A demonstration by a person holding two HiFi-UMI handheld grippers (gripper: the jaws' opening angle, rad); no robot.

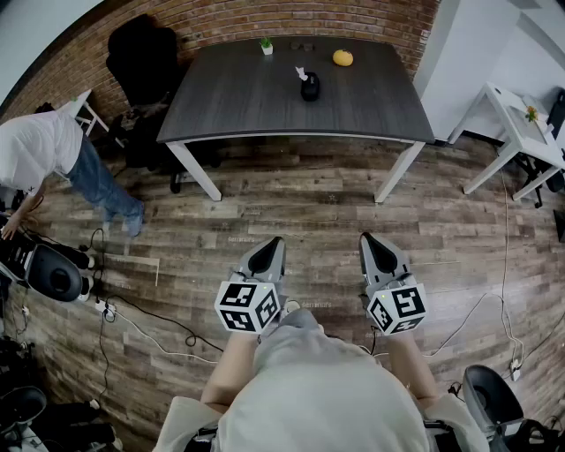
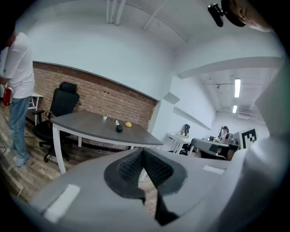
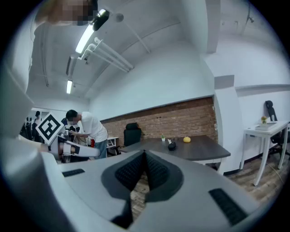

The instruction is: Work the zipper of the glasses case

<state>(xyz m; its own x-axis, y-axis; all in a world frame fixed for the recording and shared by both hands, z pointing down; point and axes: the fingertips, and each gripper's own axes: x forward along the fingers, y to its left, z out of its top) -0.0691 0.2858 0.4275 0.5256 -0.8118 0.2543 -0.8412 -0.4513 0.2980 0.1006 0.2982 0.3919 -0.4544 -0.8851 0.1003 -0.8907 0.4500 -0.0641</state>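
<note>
Both the left tongs [image 1: 271, 247] and the right tongs [image 1: 372, 240] are closed on nothing. The glasses case [image 1: 310, 86] sits on the counter [image 1: 238, 101], well ahead and roughly between them, perhaps slightly nearer the left. Its long axis is too small to tell.

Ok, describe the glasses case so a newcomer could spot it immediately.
Find the dark grey rectangular table against the red brick wall. Toward its far side, near the middle, sits the small black rounded glasses case. The round yellow-orange fruit to its right and the tiny green plant in a white pot to its left are both brighter.
</note>
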